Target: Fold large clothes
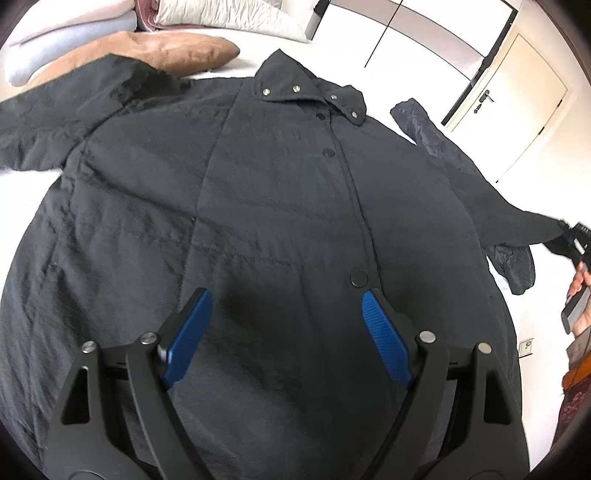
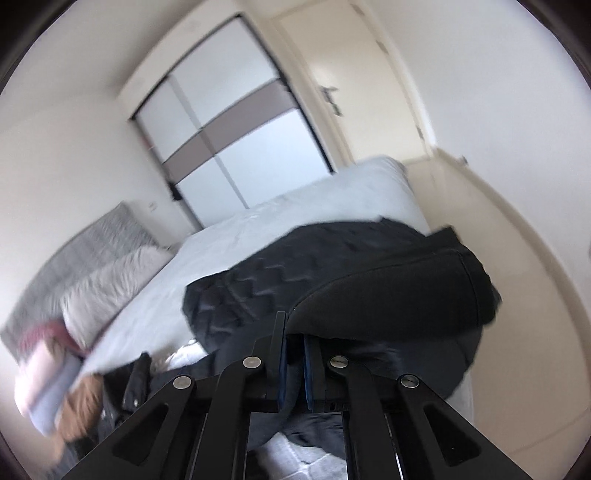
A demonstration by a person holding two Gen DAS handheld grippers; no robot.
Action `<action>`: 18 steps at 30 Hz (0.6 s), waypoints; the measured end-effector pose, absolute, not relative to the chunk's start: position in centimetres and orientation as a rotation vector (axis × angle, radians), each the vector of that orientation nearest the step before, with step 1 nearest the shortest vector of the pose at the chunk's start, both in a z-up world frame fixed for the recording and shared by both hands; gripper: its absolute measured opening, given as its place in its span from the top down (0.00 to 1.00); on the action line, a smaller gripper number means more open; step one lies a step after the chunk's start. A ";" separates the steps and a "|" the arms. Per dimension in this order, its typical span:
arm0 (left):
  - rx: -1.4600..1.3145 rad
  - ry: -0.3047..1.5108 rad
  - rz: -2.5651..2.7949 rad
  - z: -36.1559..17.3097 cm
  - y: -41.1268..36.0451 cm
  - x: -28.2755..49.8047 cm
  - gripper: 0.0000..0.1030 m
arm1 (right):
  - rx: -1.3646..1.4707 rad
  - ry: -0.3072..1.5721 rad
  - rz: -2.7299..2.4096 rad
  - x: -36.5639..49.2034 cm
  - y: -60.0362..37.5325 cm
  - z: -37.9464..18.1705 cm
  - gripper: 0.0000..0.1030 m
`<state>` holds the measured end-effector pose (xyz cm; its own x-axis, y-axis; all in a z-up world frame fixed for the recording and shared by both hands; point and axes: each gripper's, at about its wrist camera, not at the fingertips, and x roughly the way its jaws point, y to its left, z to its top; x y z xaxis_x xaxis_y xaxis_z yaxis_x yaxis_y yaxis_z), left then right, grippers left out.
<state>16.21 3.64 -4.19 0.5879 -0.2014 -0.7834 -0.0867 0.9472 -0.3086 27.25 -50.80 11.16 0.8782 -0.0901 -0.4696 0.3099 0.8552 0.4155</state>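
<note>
Jacket (image 1: 258, 206), dark navy, large, lies front-up and spread flat on the white bed (image 1: 388, 62). Long axis runs collar to hem: collar (image 1: 314, 96) points away from me toward the wardrobe (image 1: 424, 40) end of the room, hem comes down under my left tongs. Snap placket runs down the middle, slightly right of centre in the left wrist view, closed as far as I can see. One sleeve (image 1: 44, 122) stretches out to the left side, across a tan pillow (image 1: 147, 51). The other sleeve (image 1: 480, 184) angles out to the right, its end pulled off the body.

My left tongs (image 1: 284, 306) are spread wide, blue pads apart, nothing between them, hovering over the lower front of the jacket.

My right tongs (image 2: 294, 338) are pinched tight on dark jacket fabric; the cloth drapes up and over the tips in the right wrist view, which is blurred. In the left wrist view they sit at the far right edge with the fabric stretched toward them, my hand (image 1: 580, 284) behind.

Folded blankets (image 1: 74, 26) are stacked at the head of the bed. A door (image 1: 517, 92) stands beside the wardrobe.
</note>
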 end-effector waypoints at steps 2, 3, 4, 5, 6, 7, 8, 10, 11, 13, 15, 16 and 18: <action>-0.328 0.931 -0.064 -3.8 3.9 16.0 0.19 | 0.428 0.441 -0.180 27.5 -48.3 12.7 0.94; -0.330 0.927 -0.063 -3.6 4.0 15.9 0.19 | 0.405 0.437 -0.162 27.5 -47.0 13.1 0.94; -0.332 0.926 -0.061 -3.6 4.1 15.9 0.19 | 0.381 0.431 -0.139 27.6 -45.7 13.7 0.94; -0.336 0.926 -0.061 -3.5 4.2 15.9 0.19 | 0.362 0.427 -0.122 27.6 -44.5 14.1 0.94; -0.340 0.927 -0.062 -3.5 4.3 15.8 0.19 | 0.339 0.424 -0.102 27.8 -43.1 14.6 0.94; -0.342 0.929 -0.062 -3.5 4.4 15.8 0.19 | 0.311 0.423 -0.080 28.0 -41.6 15.0 0.94; -0.345 0.931 -0.061 -3.5 4.4 15.8 0.19 | 0.284 0.422 -0.055 28.2 -40.1 15.4 0.94; -0.351 0.932 -0.060 -3.4 4.7 15.7 0.19 | 0.238 0.425 -0.015 28.4 -37.5 15.7 0.94; -0.354 0.933 -0.059 -3.4 4.8 15.6 0.19 | 0.215 0.426 0.001 28.5 -36.2 15.7 0.94; -0.362 0.933 -0.055 -3.3 5.0 15.6 0.19 | 0.151 0.431 0.046 28.7 -33.0 15.8 0.94; -0.371 0.933 -0.054 -3.3 5.2 15.5 0.19 | 0.087 0.444 0.087 28.9 -30.0 15.7 0.94; -0.374 0.933 -0.054 -3.3 5.3 15.5 0.19 | 0.047 0.455 0.108 29.0 -28.3 15.5 0.94; -0.380 0.934 -0.048 -3.2 5.5 15.4 0.19 | -0.027 0.479 0.154 28.8 -25.0 14.7 0.93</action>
<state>15.42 5.53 -3.22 0.5989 -0.2035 -0.7746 -0.1223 0.9326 -0.3396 28.76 -25.05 14.74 0.8762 0.1414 -0.4607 -0.1540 0.9880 0.0103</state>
